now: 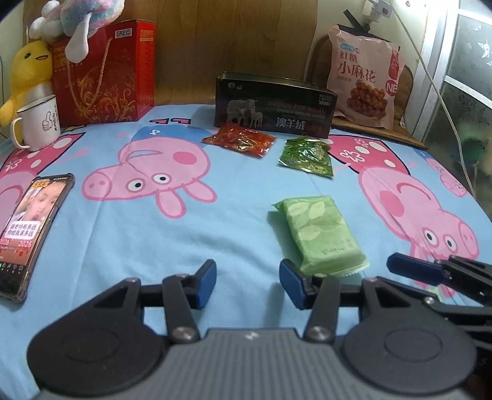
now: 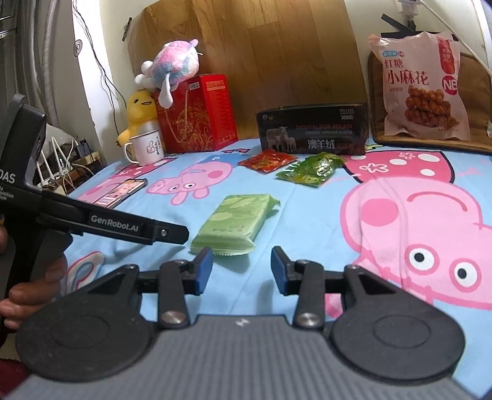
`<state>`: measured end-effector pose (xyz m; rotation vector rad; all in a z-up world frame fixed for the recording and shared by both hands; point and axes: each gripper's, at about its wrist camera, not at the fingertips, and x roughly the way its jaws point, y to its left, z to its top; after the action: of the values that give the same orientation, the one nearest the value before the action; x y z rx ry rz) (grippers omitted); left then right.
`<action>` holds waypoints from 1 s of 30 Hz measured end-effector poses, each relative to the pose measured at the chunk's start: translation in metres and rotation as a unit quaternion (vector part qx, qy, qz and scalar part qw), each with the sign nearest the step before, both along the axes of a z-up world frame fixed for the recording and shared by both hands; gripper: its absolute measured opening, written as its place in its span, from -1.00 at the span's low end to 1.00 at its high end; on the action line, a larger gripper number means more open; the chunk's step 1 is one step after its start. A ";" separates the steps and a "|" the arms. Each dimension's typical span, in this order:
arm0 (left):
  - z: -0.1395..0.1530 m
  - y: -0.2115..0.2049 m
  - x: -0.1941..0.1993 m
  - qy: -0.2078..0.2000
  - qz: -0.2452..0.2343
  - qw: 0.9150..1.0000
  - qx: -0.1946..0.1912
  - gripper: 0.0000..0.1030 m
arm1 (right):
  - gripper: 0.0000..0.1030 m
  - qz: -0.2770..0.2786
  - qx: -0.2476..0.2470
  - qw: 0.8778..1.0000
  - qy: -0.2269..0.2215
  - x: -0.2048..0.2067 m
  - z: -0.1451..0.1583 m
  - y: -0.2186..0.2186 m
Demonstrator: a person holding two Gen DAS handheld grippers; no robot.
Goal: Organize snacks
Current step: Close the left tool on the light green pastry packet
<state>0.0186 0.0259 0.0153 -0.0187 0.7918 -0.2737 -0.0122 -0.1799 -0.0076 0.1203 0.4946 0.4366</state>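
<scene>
Black box (image 2: 312, 129) reads "DESIGN FOR MILAN"; left gripper (image 2: 172, 232) reads "GenRobot.AI".

1. Phone (image 1: 29, 234), screen lit, at 9 o'clock on the cartoon pig sheet (image 1: 129, 240).
2. White mug (image 1: 38, 124) at 10 o'clock, touching a yellow duck plush (image 1: 27, 70).
3. Red gift box (image 1: 107, 74) at 11, pastel plush (image 1: 80, 18) on top.
</scene>
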 end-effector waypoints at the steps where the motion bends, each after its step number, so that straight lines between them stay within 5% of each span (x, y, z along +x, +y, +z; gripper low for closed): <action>1: 0.000 0.001 0.001 0.001 -0.002 1.000 -0.004 -0.08 | -0.13 0.001 -0.001 1.000 0.002 0.002 -0.001 0.002; 12: 0.001 0.002 0.007 0.007 -0.058 0.997 -0.046 -0.15 | -0.13 0.047 -0.033 0.998 0.004 0.011 -0.002 0.024; 19: 0.006 0.031 0.021 0.003 -0.004 0.998 -0.064 -0.12 | -0.12 0.138 -0.023 0.990 -0.011 0.014 0.006 0.049; 25: 0.009 0.047 0.025 0.030 -0.033 0.990 -0.130 -0.07 | -0.09 0.091 -0.039 0.994 -0.045 0.023 0.023 0.017; 30: 0.007 0.028 0.025 0.047 -0.076 0.982 -0.165 -0.06 | -0.07 0.046 -0.020 0.999 -0.006 0.061 0.022 -0.007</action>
<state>0.0435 0.0540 0.0219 -0.2865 0.8350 -0.5512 0.0493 -0.1871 0.0143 0.0565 0.4991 0.5165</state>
